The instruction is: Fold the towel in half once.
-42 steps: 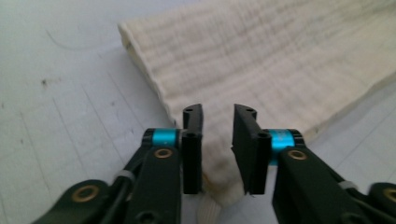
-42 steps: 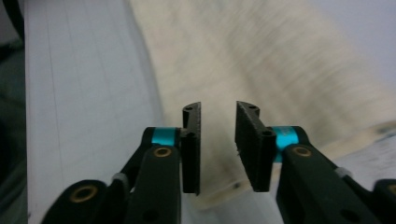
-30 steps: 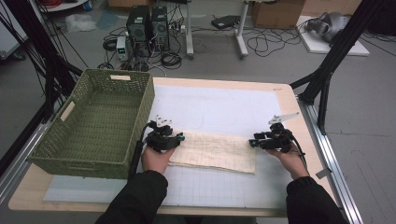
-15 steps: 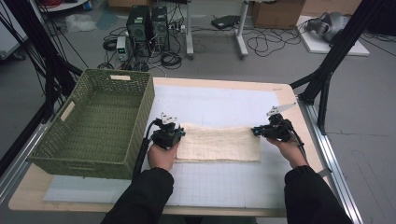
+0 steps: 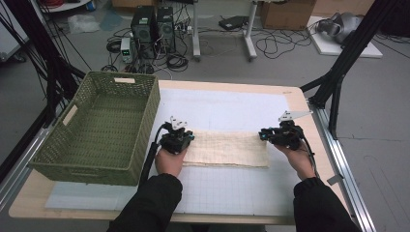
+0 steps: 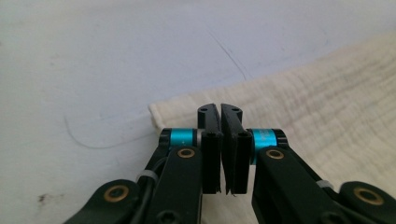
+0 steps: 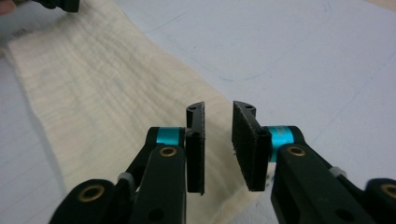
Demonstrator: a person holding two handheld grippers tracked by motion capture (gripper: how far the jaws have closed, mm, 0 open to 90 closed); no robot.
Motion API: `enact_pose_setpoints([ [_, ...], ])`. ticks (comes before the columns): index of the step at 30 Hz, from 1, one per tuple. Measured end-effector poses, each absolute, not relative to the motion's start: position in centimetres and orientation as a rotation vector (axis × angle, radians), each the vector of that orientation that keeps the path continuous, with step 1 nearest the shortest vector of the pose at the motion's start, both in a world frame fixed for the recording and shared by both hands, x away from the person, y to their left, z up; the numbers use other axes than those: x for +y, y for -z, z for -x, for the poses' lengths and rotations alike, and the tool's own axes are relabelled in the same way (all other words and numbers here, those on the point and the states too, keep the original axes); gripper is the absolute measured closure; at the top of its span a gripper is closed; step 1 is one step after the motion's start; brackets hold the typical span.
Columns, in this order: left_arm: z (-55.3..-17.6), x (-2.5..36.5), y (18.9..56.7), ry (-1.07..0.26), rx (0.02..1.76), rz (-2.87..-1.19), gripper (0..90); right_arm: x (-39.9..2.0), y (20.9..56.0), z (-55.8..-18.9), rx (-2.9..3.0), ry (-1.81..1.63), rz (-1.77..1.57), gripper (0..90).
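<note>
high view, left tool (image 5: 183, 137) now pressed together at cloth (image 5: 227, 149) corner, right tool (image 5: 265, 134) reopening, slightly spread, cloth flatter

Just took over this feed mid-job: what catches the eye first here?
A folded cream cloth lies across the middle of the white mat, with a hand-held gripper at each end. The left gripper is shut at the cloth's corner; the right gripper, jaws just reopening, stands slightly apart over the other end. A big green woven basket sits empty at the table's left.
</note>
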State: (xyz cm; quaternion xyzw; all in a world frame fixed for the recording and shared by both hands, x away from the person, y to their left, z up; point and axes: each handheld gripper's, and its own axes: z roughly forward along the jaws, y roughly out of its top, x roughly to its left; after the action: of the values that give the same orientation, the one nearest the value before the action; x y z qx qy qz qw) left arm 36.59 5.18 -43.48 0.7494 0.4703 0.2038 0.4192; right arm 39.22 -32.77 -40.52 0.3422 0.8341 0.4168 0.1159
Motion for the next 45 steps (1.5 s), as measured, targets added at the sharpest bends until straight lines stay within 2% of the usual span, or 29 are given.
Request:
enact_pose_setpoints([
  [4, -37.4, 5.5, 44.6, -0.488, 1.252, -1.937, 87.7, -31.6, 41.9, -40.3, 2.470, -1.139, -1.032, 83.5],
  [8, -37.5, 5.6, 44.7, -0.494, 1.261, -1.924, 87.9, -32.0, 44.0, -41.3, 2.512, -1.080, -1.147, 89.3],
  [17, -37.4, 5.7, 44.6, -0.511, 1.233, -1.949, 87.8, -33.4, 43.9, -40.9, 2.487, -1.073, -1.208, 89.5],
  [20, -37.1, 5.8, 44.1, -0.543, 1.182, -1.940, 81.3, -32.6, 43.4, -40.4, 2.493, -1.076, -1.147, 85.0],
  [22, -36.5, 6.0, 43.5, -0.580, 1.159, -1.906, 83.0, -32.2, 42.8, -40.0, 2.497, -1.117, -1.101, 81.8],
  [27, -35.6, 5.9, 43.5, -0.529, 1.118, -1.941, 84.0, -31.3, 42.4, -37.6, 2.526, -1.178, -0.973, 76.6],
  [33, -35.5, 5.9, 44.3, -0.458, 1.139, -1.985, 79.9, -31.8, 43.6, -35.4, 2.563, -1.147, -0.974, 73.9],
  [40, -35.5, 5.9, 44.3, -0.439, 1.124, -1.996, 74.3, -32.0, 44.1, -34.8, 2.563, -1.130, -0.996, 71.6],
  [45, -35.3, 6.2, 43.9, -0.423, 1.092, -1.954, 69.2, -32.1, 44.0, -34.4, 2.531, -1.179, -1.006, 65.0],
])
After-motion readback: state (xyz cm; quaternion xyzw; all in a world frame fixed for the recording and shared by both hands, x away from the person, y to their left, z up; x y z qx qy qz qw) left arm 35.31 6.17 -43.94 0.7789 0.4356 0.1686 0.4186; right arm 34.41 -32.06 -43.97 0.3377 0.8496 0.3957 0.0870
